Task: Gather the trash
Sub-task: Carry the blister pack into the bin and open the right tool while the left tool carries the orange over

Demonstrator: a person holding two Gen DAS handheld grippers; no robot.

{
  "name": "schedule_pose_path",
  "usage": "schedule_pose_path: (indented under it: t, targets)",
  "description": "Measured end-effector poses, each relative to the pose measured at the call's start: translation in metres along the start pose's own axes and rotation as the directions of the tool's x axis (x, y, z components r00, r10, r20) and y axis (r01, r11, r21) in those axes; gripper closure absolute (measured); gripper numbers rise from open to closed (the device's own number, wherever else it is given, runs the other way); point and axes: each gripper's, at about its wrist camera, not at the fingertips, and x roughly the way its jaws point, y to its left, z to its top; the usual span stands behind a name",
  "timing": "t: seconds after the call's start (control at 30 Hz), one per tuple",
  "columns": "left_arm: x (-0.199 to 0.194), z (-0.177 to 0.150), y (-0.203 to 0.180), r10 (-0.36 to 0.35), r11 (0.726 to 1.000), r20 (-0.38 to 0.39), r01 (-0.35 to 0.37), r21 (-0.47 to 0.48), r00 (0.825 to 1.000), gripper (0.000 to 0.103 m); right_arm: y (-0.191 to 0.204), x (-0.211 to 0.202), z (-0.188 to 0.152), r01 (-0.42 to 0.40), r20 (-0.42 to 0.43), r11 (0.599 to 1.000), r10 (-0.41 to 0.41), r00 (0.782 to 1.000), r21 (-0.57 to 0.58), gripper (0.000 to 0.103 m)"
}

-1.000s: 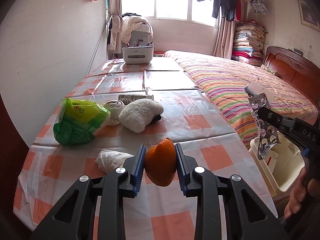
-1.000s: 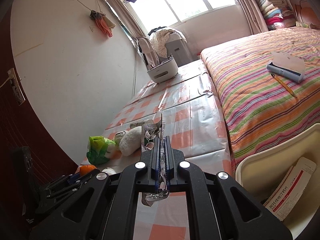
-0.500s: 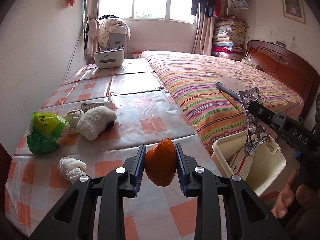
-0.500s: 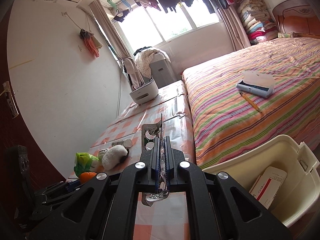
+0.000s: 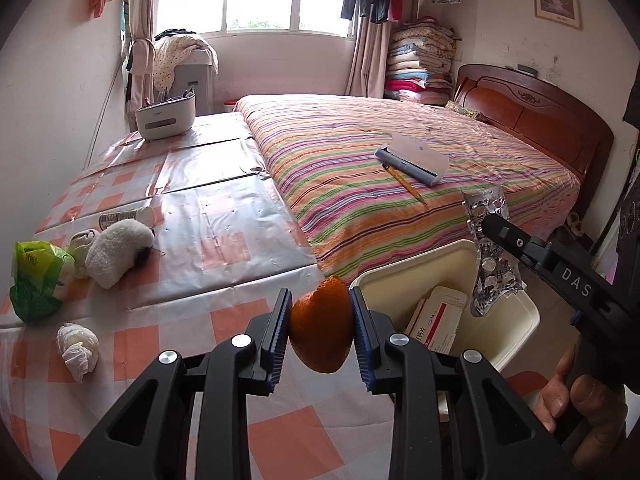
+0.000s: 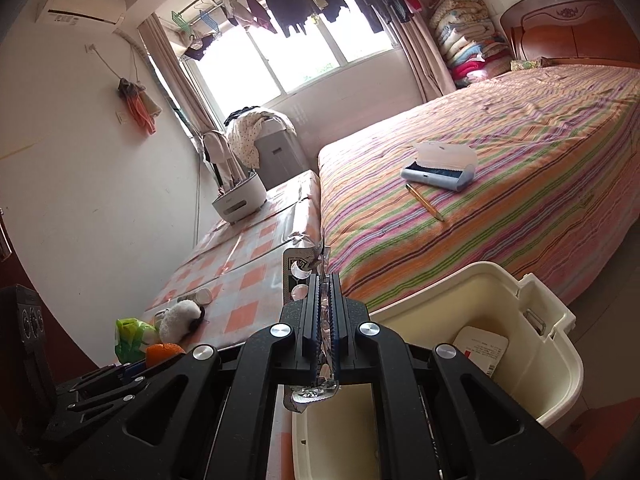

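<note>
My left gripper (image 5: 320, 322) is shut on a piece of orange peel (image 5: 322, 326), held above the table's right edge beside the cream bin (image 5: 528, 320). My right gripper (image 6: 325, 312) is shut on a silver pill blister pack (image 6: 316, 268), hanging over the cream bin (image 6: 520, 304). In the left wrist view the blister pack (image 5: 490, 252) hangs above the bin's opening. A red-and-white medicine box (image 5: 436, 316) lies inside the bin. On the table lie a crumpled tissue (image 5: 78, 346), a green plastic bag (image 5: 36, 276), a white fluffy wad (image 5: 118, 246) and a small bottle (image 5: 126, 216).
The checked table (image 5: 224, 240) abuts a striped bed (image 5: 400, 152) carrying a blue case (image 5: 414, 160) and a pencil (image 5: 404, 178). A white caddy (image 5: 164, 116) stands at the table's far end. A person's hand (image 5: 580, 404) grips the right gripper's handle.
Both grippers have swung to the right, from over the table toward the bin. The orange peel and blister pack stay gripped. The bin now shows far more fully in both views.
</note>
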Motion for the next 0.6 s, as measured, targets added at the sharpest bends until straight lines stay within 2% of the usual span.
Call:
schedule_pose_path:
  t: [0.47, 0.5, 0.53, 0.57, 0.6]
  targets:
    - [0.015, 0.005, -0.032, -0.064, 0.997, -0.028, 0.065, 0.040, 0.998, 0.074, -0.019, -0.005, -0.006, 0.057, -0.010, 0.998, -0.057, 0.998, 0.031, 0.093]
    - [0.016, 0.005, -0.034, -0.068, 0.997, -0.029, 0.069, 0.042, 0.997, 0.074, -0.021, -0.005, -0.006, 0.060, -0.009, 0.997, -0.060, 0.998, 0.041, 0.085]
    - [0.016, 0.005, -0.036, -0.071, 0.996, -0.030, 0.072, 0.043, 0.997, 0.074, -0.022, -0.007, -0.006, 0.066, -0.003, 0.996, -0.066, 0.998, 0.055, 0.063]
    - [0.018, 0.005, -0.038, -0.075, 0.996, -0.034, 0.076, 0.045, 0.997, 0.074, -0.025, -0.009, -0.005, 0.076, 0.008, 0.995, -0.077, 0.997, 0.068, 0.050]
    - [0.020, 0.005, -0.040, -0.079, 0.996, -0.039, 0.081, 0.046, 0.996, 0.074, -0.027, -0.011, -0.004, 0.083, 0.022, 0.993, -0.085, 0.996, 0.081, 0.042]
